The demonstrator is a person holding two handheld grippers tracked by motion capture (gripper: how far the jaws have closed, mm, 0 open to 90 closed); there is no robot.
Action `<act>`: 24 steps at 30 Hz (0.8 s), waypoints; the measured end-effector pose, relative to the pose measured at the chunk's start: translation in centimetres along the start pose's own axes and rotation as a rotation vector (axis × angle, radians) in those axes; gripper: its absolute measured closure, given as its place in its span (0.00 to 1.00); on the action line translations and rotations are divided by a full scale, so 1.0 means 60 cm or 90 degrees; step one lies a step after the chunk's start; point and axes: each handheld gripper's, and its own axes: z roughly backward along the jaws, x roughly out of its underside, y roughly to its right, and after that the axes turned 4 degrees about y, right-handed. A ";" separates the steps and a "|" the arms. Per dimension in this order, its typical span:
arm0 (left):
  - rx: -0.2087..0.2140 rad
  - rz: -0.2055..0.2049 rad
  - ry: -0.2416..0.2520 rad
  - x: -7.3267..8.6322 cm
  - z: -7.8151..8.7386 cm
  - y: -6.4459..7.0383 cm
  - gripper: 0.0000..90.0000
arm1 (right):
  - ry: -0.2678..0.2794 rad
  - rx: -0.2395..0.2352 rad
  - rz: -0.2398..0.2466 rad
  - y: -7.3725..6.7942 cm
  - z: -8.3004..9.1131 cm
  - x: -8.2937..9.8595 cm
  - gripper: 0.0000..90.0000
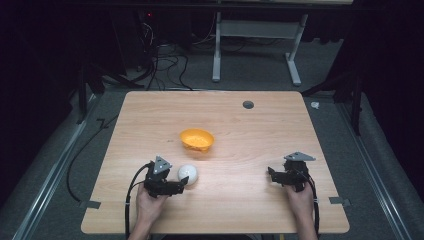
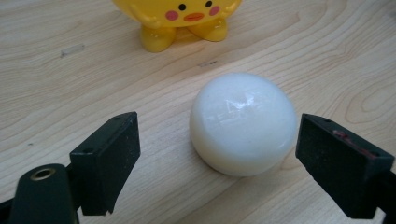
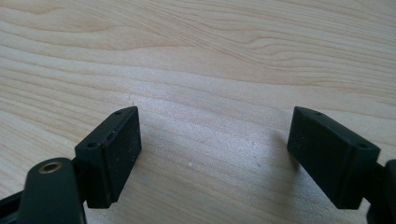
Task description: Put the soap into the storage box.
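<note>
In the left gripper view, the left gripper [image 2: 217, 154] is seen with its two black jaws spread wide, low over the wooden table [image 2: 70, 93]. A white rounded object [image 2: 243, 122], smooth and glossy, is found in the gap between them, resting on the wood. It is set nearer the jaw on the right of that view, just beside it, though contact cannot be made out; a wider strip of bare wood is left between it and the other jaw. Nothing is gripped. Straight ahead of the jaws, beyond the white object, a yellow bowl [image 2: 180, 18] is seen, painted with dark eyes, pink cheeks and an orange beak, and borne on two stubby yellow feet.

In the high view, the left gripper [image 1: 172, 182] is held in the left hand [image 1: 150, 202] near the table's near edge, with the white rounded object [image 1: 188, 174] at its tip. The yellow bowl [image 1: 197, 140] is placed farther on, well apart from the gripper, toward the middle of the table [image 1: 250, 210].

The right gripper [image 1: 271, 176] is held in the right hand [image 1: 300, 197] on the opposite side, well apart from the white object and the bowl. In the right gripper view, its jaws [image 3: 215, 154] are likewise spread wide, with bare wood grain between them and ahead of them.
</note>
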 end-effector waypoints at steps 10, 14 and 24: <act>0.015 -0.016 -0.016 -0.004 -0.031 0.016 0.16 | 0.000 0.000 0.000 0.000 0.000 0.000 0.20; 0.013 -0.014 -0.015 -0.004 -0.039 0.017 0.17 | 0.000 0.000 0.000 0.000 0.000 0.000 0.20; 0.013 -0.022 -0.030 -0.002 -0.054 0.021 0.17 | 0.000 0.000 0.000 0.000 0.000 0.000 0.20</act>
